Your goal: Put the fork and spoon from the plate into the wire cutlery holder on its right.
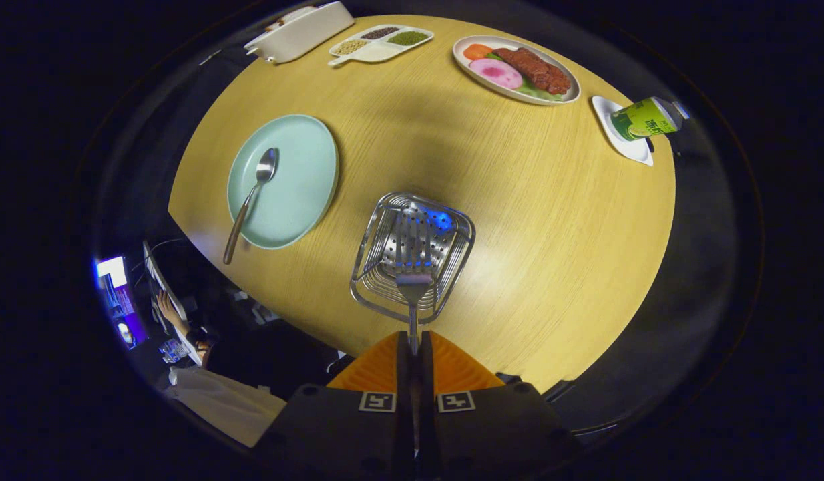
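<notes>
Your gripper (pixel 414 344) pinches one slim metal fork (pixel 413 267) by its handle, fingers pressed together on it — tines hanging over the open top of the square wire cutlery holder (pixel 452 257) with its perforated steel floor. To its left, one shiny spoon (pixel 250 200) lies on a round pale-green plate (pixel 305 174), handle overhanging the near rim onto the wood-grain table (pixel 519 200).
</notes>
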{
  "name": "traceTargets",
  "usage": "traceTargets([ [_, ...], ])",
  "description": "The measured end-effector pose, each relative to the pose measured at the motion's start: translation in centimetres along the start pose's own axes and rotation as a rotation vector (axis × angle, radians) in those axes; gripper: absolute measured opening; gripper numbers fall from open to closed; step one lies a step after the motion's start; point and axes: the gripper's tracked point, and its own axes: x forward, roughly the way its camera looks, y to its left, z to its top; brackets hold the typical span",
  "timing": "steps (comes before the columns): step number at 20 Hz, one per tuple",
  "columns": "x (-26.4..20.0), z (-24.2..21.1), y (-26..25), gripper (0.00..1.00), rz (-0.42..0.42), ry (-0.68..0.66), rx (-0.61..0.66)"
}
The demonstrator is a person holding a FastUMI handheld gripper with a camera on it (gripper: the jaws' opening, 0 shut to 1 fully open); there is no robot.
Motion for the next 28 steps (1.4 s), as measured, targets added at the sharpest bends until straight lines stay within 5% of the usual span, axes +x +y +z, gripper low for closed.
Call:
traceTargets([
  [10, 1.2, 0.8, 0.3, 0.1, -0.011, 0.163, -0.015],
  [13, 0.9, 0.9, 0.3, 0.19, -0.021, 0.138, -0.008],
  [15, 0.3, 1.1, 0.6, 0.38, -0.011, 0.102, 0.004],
  [17, -1.0, 1.7, 0.6, 0.6, -0.013, 0.025, 0.011],
  [18, -1.9, 2.1, 0.7, 0.8, -0.009, -0.022, 0.025],
  [20, -4.3, 2.7, 1.3, 0.99, 0.013, -0.125, 0.069],
  [28, -14.1, 5.5, 4.1, 1.0, -0.005, -0.687, 0.174],
])
